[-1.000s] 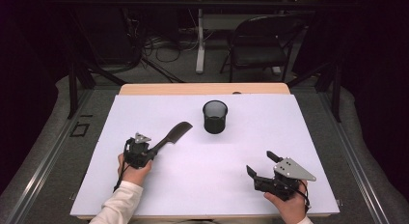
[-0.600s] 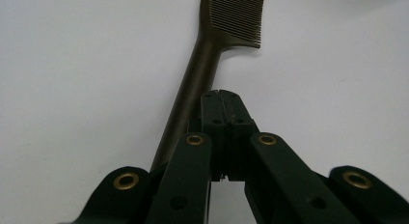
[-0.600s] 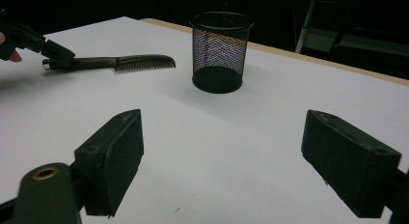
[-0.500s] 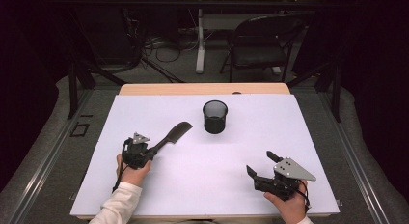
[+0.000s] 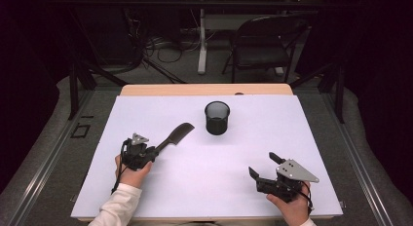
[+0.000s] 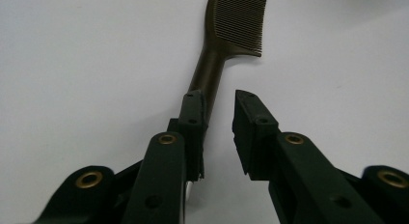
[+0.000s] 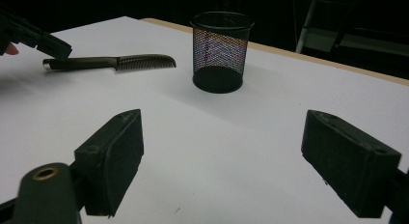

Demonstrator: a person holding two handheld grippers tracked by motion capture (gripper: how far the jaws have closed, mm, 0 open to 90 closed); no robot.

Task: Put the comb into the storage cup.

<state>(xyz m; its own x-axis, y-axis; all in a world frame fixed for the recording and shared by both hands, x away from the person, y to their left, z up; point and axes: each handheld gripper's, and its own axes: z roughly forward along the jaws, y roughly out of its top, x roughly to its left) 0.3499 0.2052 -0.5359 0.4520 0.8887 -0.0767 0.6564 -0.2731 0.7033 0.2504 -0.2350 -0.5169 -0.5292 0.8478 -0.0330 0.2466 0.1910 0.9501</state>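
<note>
Just now the left gripper (image 6: 217,101) has been opening its jaws around the handle of the dark comb (image 5: 174,136), which lies flat on the white desk (image 5: 160,197) left of the mesh pen cup (image 5: 216,117). One pad seems to be touching, so withdrawing could drag the comb askew. The right gripper (image 5: 263,166) rests released, well apart. No writing or label is legible.

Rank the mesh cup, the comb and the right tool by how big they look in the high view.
1. Right tool, with its grey plate: largest, though it sits nearest the camera, which may flatter it.
2. Comb: long but thin, its handle end at the left tool.
3. Mesh cup: close to the comb; unsure.
</note>
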